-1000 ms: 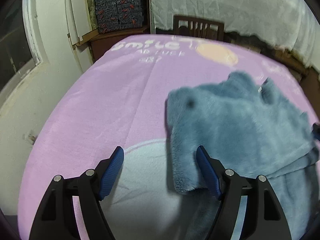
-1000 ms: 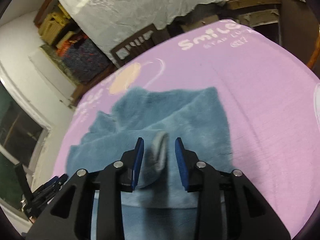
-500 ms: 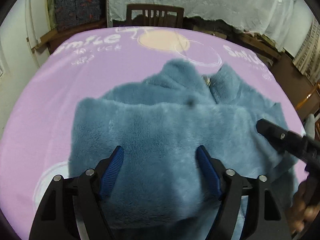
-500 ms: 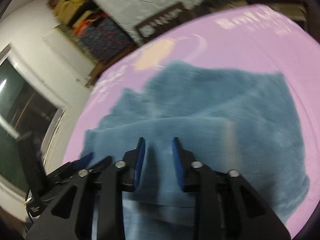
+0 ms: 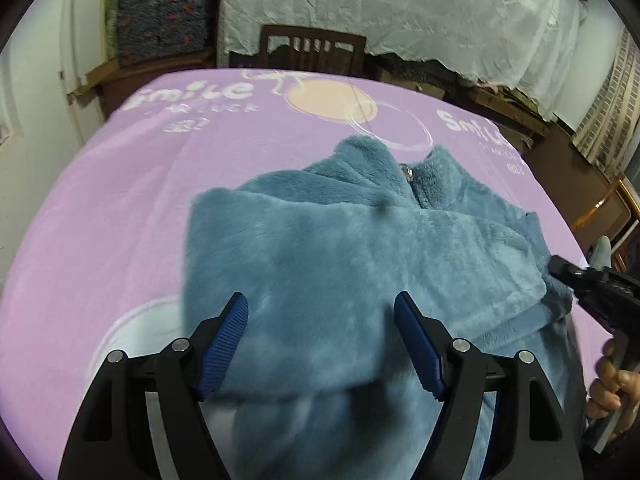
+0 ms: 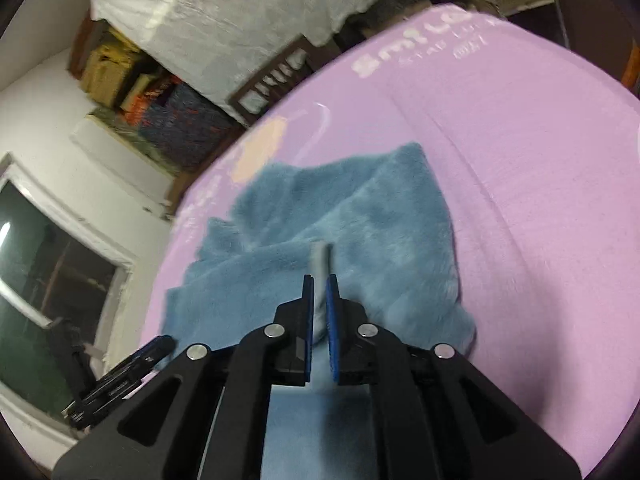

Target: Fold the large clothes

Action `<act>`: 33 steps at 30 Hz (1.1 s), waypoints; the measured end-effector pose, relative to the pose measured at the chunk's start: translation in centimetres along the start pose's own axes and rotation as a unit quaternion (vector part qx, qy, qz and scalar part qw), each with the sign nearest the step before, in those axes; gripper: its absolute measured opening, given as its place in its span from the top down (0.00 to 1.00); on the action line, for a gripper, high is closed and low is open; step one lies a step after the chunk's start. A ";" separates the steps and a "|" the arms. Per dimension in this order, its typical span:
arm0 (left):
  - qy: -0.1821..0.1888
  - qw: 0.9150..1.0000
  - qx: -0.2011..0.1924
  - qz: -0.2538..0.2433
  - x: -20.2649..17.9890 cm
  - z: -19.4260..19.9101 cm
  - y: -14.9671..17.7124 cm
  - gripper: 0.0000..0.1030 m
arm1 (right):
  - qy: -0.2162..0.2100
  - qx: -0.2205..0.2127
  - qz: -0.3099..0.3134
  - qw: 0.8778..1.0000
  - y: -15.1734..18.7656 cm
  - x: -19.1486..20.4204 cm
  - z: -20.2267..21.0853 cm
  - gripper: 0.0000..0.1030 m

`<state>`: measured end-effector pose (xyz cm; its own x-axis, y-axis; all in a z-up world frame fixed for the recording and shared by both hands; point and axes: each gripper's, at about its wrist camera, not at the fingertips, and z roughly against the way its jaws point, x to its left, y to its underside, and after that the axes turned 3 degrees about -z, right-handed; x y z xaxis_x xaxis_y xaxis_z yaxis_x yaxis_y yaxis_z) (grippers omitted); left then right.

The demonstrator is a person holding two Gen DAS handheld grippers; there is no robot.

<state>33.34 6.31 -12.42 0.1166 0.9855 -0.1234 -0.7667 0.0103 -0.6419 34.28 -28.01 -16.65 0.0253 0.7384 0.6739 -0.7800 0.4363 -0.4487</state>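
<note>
My left claw gapes over the blue fleece at frame centre on the lilac worktop; my right claw pinches a blurred fold, probably its hem. Wooden chair upper centre.

A fluffy teal-blue fleece jacket lies on a lilac blanket, partly folded: one plush layer is laid across the body, forming a thick rectangle. Its stand-up collar with a small metal zip pull points away. A pale strip of its fabric stands up near the front edge.
</note>
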 end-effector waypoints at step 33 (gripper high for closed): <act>-0.007 0.999 0.028 -0.024 -1.2 8.8 12.3 0.20 | -0.006 0.053 0.005 0.999 11.4 -4.5 12.8 0.69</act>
<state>18.20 6.72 -13.48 0.1450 0.9860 -0.0825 -0.7941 0.0662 -0.6041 17.27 -32.95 -17.22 0.0092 0.7358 0.6771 -0.8416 0.3714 -0.3922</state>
